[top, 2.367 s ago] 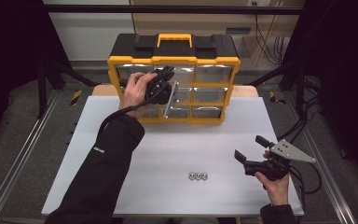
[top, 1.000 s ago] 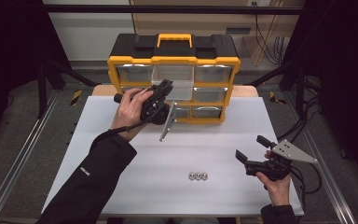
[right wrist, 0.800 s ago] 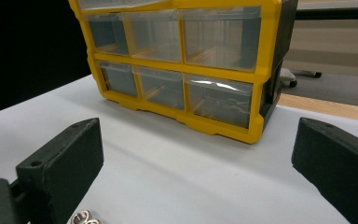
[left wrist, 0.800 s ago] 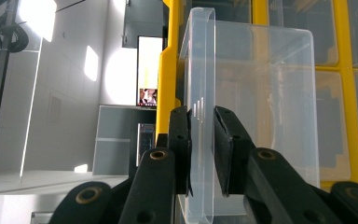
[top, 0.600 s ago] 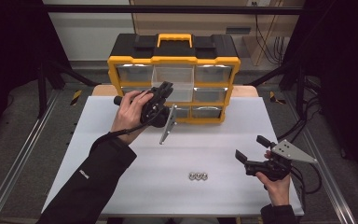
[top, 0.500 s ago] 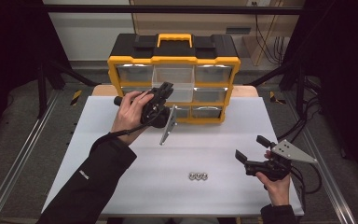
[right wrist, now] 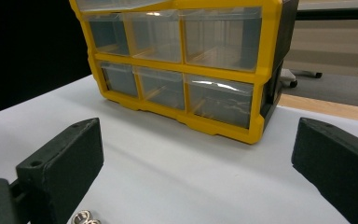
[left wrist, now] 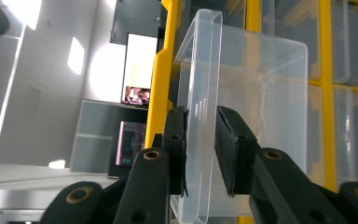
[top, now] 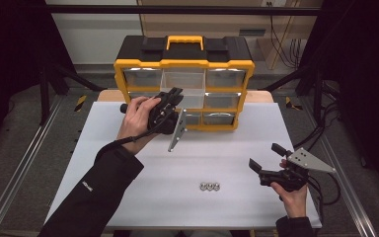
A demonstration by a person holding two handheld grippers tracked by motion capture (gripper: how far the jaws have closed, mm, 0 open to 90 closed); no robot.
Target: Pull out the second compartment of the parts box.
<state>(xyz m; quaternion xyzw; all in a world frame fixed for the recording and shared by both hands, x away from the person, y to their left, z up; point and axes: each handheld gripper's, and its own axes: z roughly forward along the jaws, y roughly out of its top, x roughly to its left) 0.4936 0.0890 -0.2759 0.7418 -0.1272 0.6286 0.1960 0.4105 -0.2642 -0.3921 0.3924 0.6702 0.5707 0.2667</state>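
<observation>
One organizer, nine drawers, three nuts

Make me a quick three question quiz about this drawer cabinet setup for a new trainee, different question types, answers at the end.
1. True or false: the left gripper has its jaws around the front wall of the clear drawer.
2. Multiple choice: the three small metal nuts lie
A. inside the pulled-out drawer
B. on the white table in front of the yellow cabinet
C. between the right gripper's jaws
3. Fill in: the right gripper hovers over the table with its jaws ____.

Key: 1 true; 2 B; 3 open.
</observation>
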